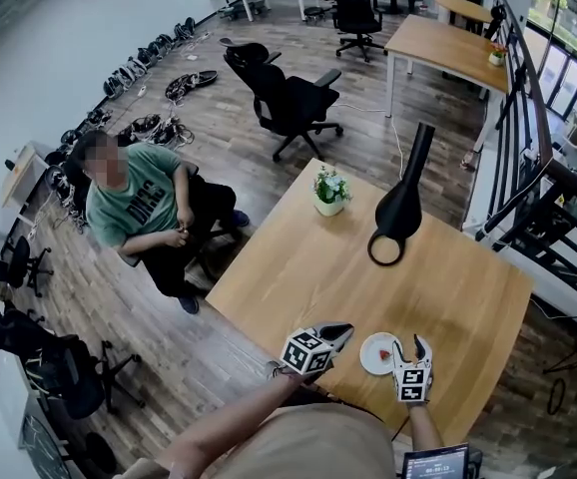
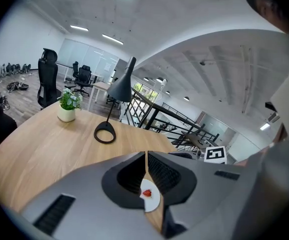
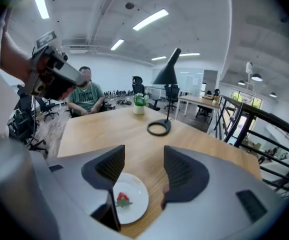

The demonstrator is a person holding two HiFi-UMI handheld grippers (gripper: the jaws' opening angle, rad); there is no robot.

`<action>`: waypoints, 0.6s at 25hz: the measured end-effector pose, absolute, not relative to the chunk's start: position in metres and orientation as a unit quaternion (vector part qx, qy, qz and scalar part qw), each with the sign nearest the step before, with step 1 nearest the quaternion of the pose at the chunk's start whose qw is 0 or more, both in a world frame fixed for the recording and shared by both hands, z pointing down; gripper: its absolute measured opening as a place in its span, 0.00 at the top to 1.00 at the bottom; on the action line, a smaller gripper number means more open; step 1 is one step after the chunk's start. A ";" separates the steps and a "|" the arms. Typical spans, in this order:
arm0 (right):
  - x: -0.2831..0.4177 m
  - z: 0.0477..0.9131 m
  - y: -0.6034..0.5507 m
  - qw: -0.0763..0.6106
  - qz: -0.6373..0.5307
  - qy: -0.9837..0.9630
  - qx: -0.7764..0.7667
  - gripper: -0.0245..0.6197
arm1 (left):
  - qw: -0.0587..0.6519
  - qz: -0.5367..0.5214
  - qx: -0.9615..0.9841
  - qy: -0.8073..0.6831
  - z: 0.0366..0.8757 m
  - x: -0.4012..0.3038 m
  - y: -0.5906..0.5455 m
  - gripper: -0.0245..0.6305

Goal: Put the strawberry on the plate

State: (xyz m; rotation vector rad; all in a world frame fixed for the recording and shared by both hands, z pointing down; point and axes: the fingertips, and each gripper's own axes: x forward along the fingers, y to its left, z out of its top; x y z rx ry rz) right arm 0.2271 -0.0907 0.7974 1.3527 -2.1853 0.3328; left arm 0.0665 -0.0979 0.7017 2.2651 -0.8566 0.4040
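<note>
On round white plate (image 3: 137,193), red strawberry (image 3: 123,199)

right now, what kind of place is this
Most likely an open-plan office: black swivel chairs, long desks further back, and a wooden table carrying a desk lamp and small potted plant.

left gripper (image 1: 342,330): grey plastic, two-jaw, jaws pressed together with nothing between them, pointing forward and somewhat down
right gripper (image 1: 410,345): same grey plastic build, jaws spread wide, nothing between the pads, tilted downward
left forearm (image 1: 227,423): stretched diagonally forward
right forearm (image 1: 424,427): short, nearly straight ahead
</note>
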 end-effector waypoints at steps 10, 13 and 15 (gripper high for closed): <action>0.230 0.661 -0.124 0.153 0.072 -0.795 0.583 0.70 | 0.315 0.085 0.885 -0.333 0.642 0.029 -0.123 0.95; 0.220 0.626 -0.126 0.125 0.069 -0.791 0.594 0.70 | 0.304 0.072 0.892 -0.327 0.624 0.015 -0.130 0.95; 0.211 0.604 -0.125 0.112 0.058 -0.790 0.600 0.70 | 0.294 0.064 0.898 -0.322 0.611 0.005 -0.134 0.95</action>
